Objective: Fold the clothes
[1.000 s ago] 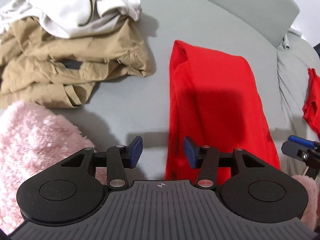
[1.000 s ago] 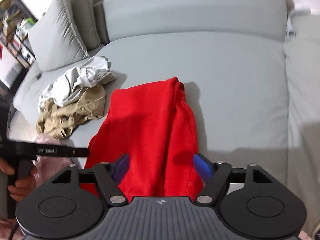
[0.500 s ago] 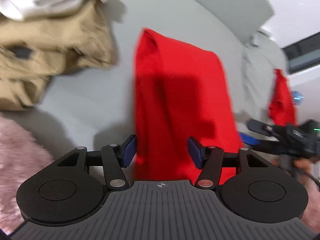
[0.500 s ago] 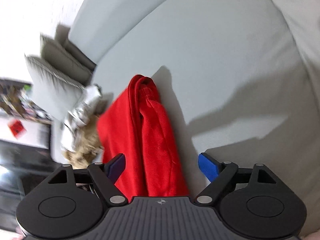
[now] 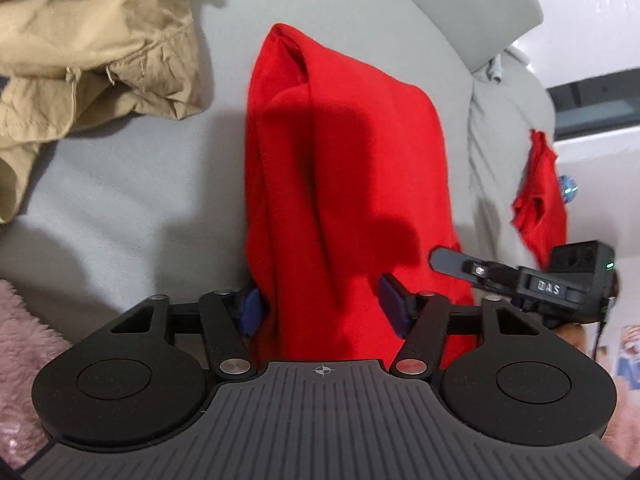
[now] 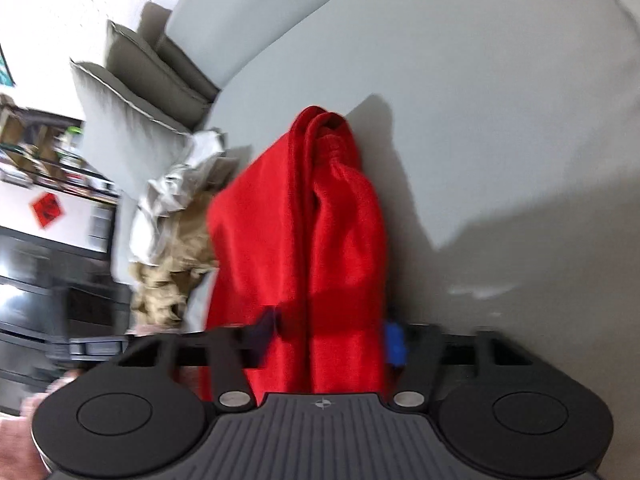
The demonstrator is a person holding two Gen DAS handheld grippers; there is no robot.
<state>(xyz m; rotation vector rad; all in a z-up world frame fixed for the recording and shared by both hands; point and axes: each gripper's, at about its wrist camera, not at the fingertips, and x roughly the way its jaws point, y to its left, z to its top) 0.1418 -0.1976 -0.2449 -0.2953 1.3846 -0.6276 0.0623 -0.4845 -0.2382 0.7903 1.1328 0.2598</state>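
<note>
red garment (image 5: 344, 184) between closing jaws of left gripper (image 5: 322, 306) and right gripper (image 6: 330, 336), no legible label

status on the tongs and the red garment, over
Left tongs closing, red garment between them. Right tongs closing on its near edge. Tan clothes lie clear beside it.

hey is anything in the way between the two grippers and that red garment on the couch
Nothing visible. The red garment already lies between the blue pads of the left hand-held gripper and of the right hand-held gripper, both closing on its near end. The tan clothes sit off to one side.
</note>
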